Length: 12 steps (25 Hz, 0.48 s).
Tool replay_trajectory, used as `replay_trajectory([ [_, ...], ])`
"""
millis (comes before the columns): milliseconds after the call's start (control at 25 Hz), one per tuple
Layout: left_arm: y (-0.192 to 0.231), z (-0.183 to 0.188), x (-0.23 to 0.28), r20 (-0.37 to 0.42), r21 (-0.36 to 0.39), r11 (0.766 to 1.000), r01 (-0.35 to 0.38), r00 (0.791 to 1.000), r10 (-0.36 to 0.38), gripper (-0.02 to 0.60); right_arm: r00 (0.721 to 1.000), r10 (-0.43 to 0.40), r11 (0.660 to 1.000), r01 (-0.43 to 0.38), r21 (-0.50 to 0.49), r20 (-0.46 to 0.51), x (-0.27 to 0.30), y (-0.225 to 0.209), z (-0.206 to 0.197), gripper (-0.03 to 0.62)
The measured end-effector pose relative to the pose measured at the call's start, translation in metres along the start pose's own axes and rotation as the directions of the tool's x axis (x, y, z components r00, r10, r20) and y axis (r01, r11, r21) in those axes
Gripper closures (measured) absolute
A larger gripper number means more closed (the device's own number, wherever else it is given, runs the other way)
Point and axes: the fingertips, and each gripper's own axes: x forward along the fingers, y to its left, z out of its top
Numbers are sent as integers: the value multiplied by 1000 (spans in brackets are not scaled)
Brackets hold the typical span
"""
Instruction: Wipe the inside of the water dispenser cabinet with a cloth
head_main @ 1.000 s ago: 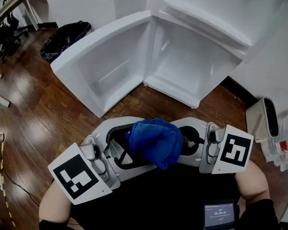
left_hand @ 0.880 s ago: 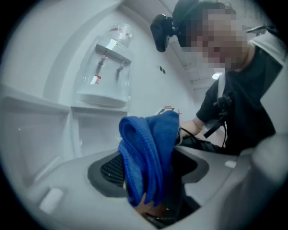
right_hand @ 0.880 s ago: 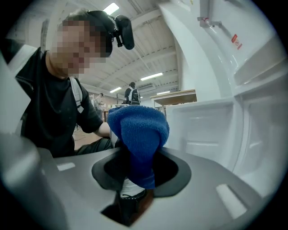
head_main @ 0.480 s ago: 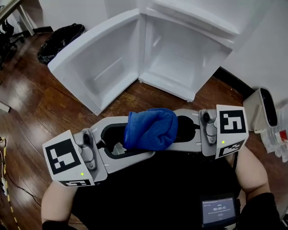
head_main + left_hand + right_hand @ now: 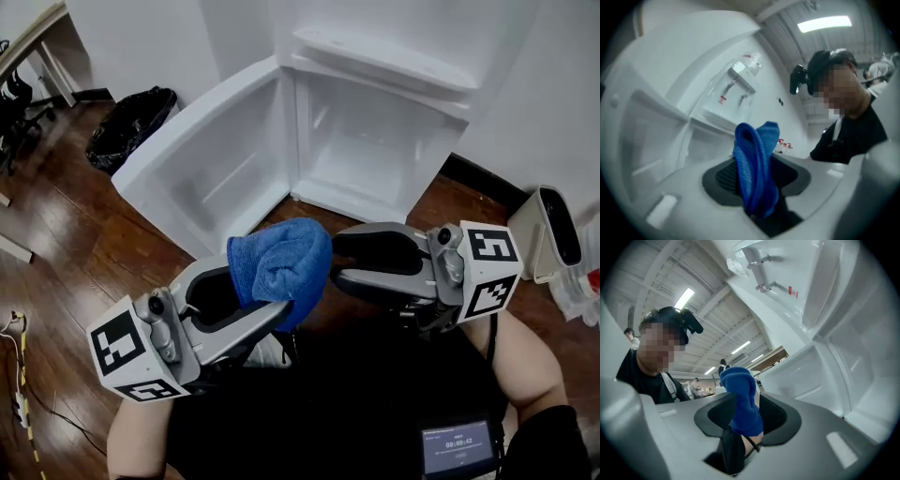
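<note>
Handover step, before any wiping. Your left gripper (image 5: 261, 289), its jaws just closing, pinches the folded blue cloth (image 5: 279, 260), which is held up well short of the open cabinet (image 5: 394, 141). Your right gripper (image 5: 337, 258), its jaws just opening, stands spread about the cloth's other end without pressing it. The next move likely calls for drawing the right gripper clear, then carrying the cloth in against the inner walls.
</note>
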Motion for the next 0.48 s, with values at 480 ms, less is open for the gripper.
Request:
replay_trajectory([
  [480, 33, 2, -15, -11, 83, 978, -193, 981, 195, 410, 912, -408, 893, 409, -186, 45, -27, -57, 13, 510],
])
